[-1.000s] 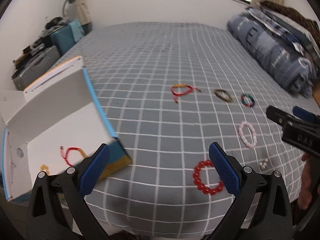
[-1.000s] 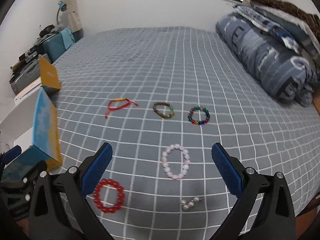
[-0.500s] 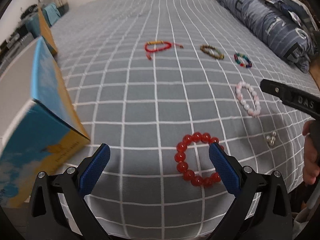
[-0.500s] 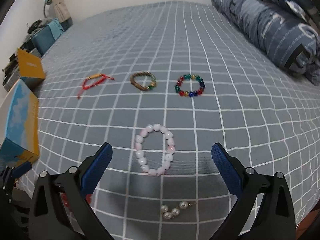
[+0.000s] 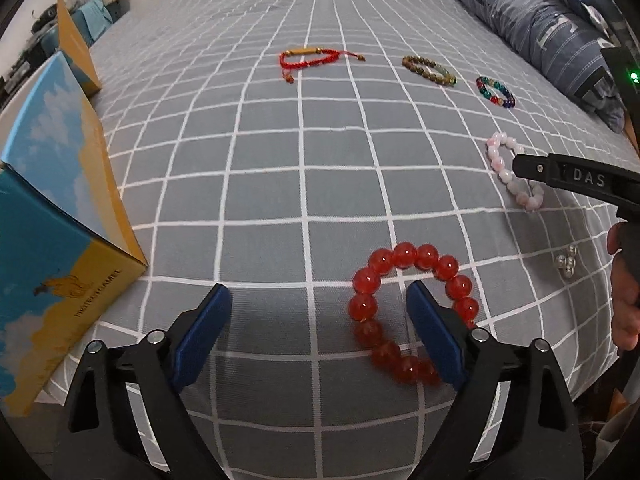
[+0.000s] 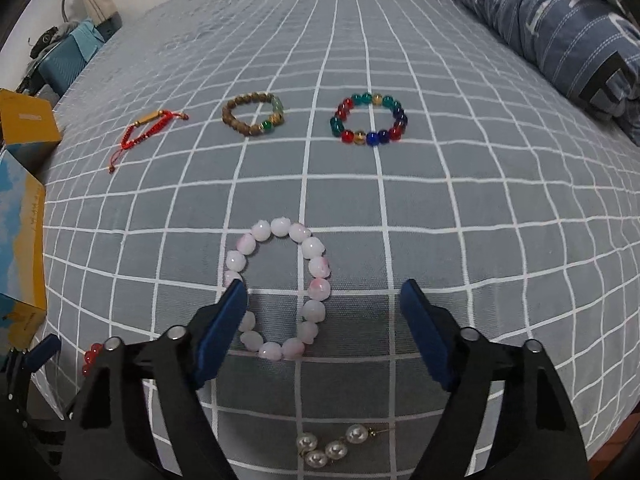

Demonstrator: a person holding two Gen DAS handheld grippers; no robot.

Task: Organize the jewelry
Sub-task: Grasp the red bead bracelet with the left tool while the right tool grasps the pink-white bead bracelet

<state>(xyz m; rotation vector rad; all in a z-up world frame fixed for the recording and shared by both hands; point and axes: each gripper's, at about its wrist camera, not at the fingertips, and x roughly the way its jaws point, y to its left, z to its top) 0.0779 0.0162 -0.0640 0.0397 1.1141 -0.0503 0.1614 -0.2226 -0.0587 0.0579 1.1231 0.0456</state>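
Both tongs have dropped low over the bed [image 5: 280, 168], jaws just narrowing yet gripping nothing, the left tongs [image 5: 320, 312] straddling one side of the red bracelet [image 5: 404, 312] near the box [image 5: 60, 216], the right tongs [image 6: 324, 312] around the pink bracelet [image 6: 280, 292], near the bed's front edge, open room beyond.

Grey white-grid bed [image 5: 280, 184]; red bracelet [image 5: 408, 312] at my blue-padded fingers [image 5: 202, 332]; pink-white bracelet [image 6: 280, 292]; rainbow bracelet [image 6: 368, 124] at 12 o'clock.
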